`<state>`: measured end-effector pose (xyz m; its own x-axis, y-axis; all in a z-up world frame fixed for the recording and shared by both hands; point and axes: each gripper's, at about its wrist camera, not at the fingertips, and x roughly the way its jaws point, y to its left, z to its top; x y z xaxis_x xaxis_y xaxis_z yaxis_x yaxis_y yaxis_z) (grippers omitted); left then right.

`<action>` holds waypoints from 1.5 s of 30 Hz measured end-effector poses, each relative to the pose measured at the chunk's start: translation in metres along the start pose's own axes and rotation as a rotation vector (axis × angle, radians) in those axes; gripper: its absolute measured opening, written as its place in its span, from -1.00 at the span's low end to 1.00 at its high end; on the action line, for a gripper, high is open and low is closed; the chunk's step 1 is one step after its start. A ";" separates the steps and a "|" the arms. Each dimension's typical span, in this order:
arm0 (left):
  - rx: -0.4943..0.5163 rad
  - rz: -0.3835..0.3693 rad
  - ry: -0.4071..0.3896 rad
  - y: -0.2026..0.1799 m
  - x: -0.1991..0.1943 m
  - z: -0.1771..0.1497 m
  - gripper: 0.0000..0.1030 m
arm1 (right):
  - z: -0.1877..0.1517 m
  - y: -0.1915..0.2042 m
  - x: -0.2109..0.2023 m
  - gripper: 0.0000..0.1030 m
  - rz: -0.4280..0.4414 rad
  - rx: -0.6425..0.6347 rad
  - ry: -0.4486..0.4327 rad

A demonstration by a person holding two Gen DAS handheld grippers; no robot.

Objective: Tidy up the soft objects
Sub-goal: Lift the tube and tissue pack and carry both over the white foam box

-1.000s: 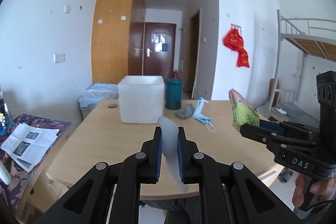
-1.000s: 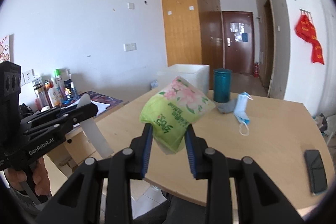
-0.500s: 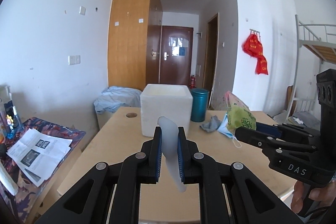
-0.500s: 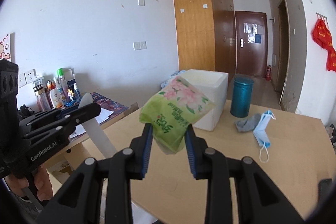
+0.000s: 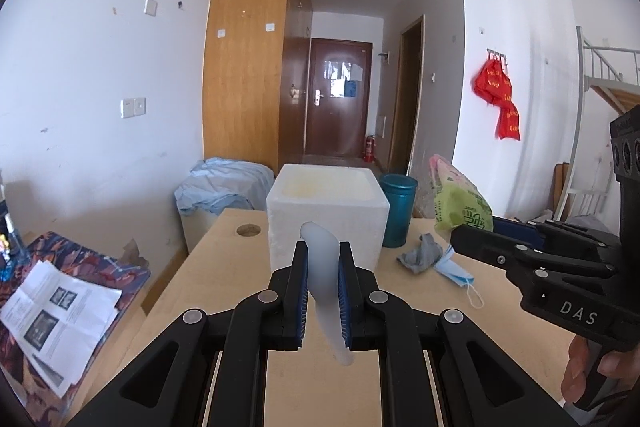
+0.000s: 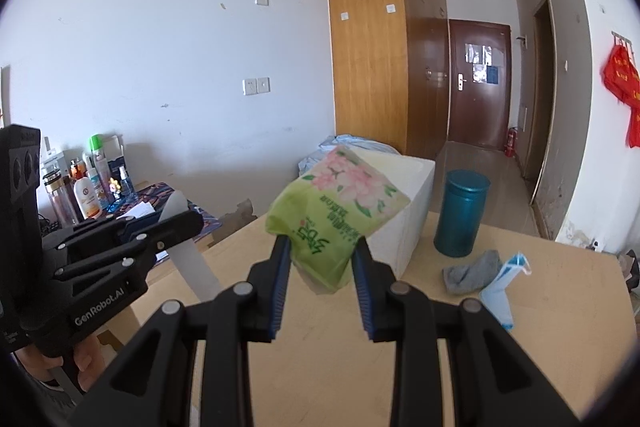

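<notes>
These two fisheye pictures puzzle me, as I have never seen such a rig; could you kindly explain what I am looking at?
No robot here: a person holds a two-finger gripper in each hand, each with a camera looking along its fingers. One picture comes from the left gripper, shut on a pale soft strip. The other comes from the right gripper, shut on a green tissue pack. Each gripper shows at the side of the other's view. On the wooden table stand a white foam box and a teal canister; beside them lie a grey cloth and a blue face mask.
</notes>
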<state>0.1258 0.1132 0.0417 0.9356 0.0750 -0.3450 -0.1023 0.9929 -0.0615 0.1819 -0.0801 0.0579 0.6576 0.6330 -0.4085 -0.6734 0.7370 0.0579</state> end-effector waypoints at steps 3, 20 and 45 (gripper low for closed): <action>0.006 -0.002 0.002 -0.001 0.012 0.009 -0.73 | 0.009 -0.006 0.009 -0.32 -0.005 -0.001 0.007; 0.030 -0.026 0.036 -0.004 0.089 0.055 -0.73 | 0.048 -0.041 0.061 -0.32 -0.039 -0.001 0.065; -0.001 -0.028 0.135 0.015 0.221 0.112 -0.73 | 0.074 -0.080 0.152 -0.32 -0.013 0.006 0.121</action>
<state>0.3690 0.1546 0.0698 0.8841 0.0337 -0.4661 -0.0767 0.9943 -0.0737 0.3605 -0.0256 0.0586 0.6206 0.5905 -0.5159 -0.6630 0.7465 0.0568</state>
